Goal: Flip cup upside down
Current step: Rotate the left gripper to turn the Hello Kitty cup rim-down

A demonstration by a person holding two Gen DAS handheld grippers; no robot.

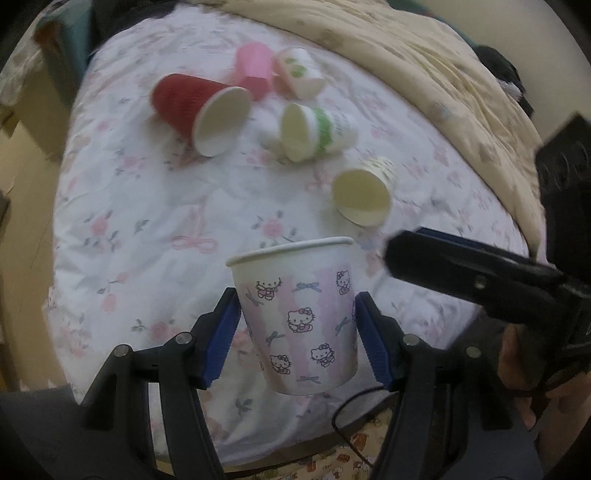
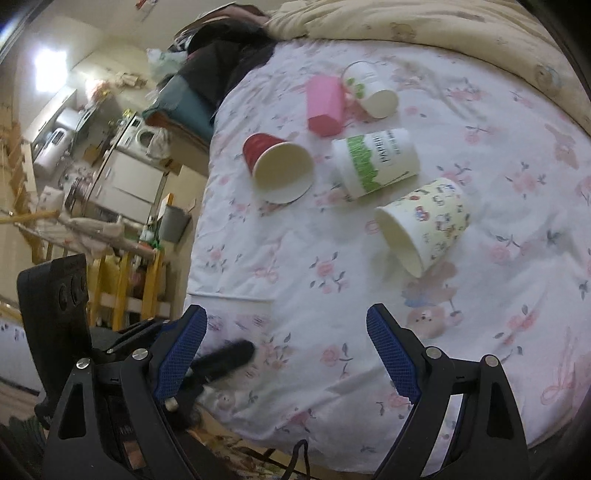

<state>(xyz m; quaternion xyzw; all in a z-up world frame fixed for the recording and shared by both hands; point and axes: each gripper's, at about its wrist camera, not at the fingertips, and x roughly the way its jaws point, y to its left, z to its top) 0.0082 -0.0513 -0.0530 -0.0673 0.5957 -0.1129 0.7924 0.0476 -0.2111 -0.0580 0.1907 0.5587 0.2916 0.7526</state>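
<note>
Blue-padded left gripper [image 1: 295, 332]: clenched on the Hello Kitty cup [image 1: 299, 317]; pads pressed to the cup wall at 9 and 3 o'clock
Hello Kitty cup: paper; upright, rim at 12 o'clock; held above the floral bedsheet [image 1: 147, 221]
Right gripper [image 2: 288, 354]: released; jaws wide apart, nothing between them; its black finger visible at 3 o'clock of the held cup in the left wrist view
Yellow patterned cup [image 2: 424, 221]: on its side; at 1 o'clock from the right gripper; mouth toward the camera
Green-banded cup [image 2: 373, 162]: on its side; at 12 o'clock
Red cup [image 2: 277, 166]: on its side; at 11 o'clock; white interior showing
Pink cup [image 2: 325, 105]: lying beyond the red cup
White cup with green print [image 2: 369, 90]: just beside the pink cup
Beige quilt [image 2: 443, 29]: along the far edge of the bedsheet
</note>
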